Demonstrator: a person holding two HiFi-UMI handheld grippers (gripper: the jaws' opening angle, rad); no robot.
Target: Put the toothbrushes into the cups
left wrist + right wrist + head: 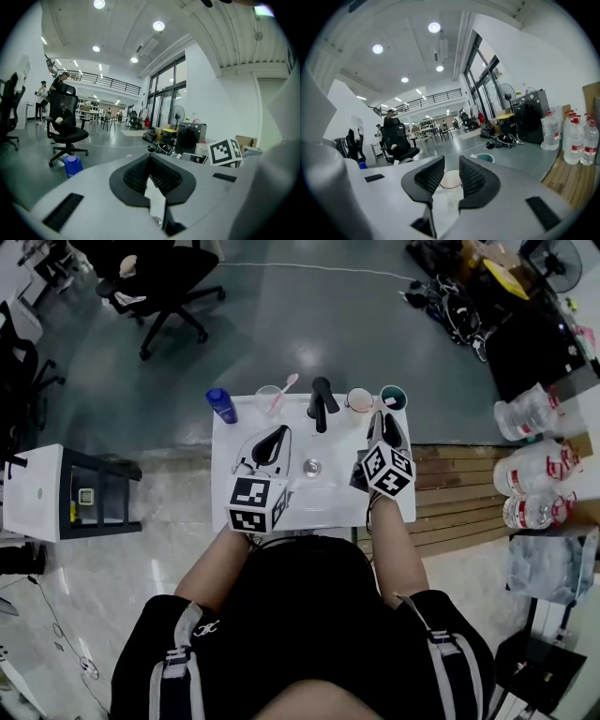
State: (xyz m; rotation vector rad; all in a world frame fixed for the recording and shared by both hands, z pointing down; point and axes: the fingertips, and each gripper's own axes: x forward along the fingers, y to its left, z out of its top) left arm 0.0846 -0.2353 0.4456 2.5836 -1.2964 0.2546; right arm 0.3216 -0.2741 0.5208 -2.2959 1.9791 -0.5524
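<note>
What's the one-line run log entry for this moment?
left gripper: shut, empty | right gripper: open, empty, aimed at clear cup | pink toothbrush: in second clear cup

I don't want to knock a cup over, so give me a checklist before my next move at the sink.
1. Pink brush in clear cup: ok.
2. Right tool open, empty: ok.
3. Left tool empty, jaws together: ok.
4. Middle cup upright, ahead of right tool: ok.
5. Brush in teal cup: cannot tell.
6. Another brush left to pick up: cannot tell; none shows on the sink.
</note>
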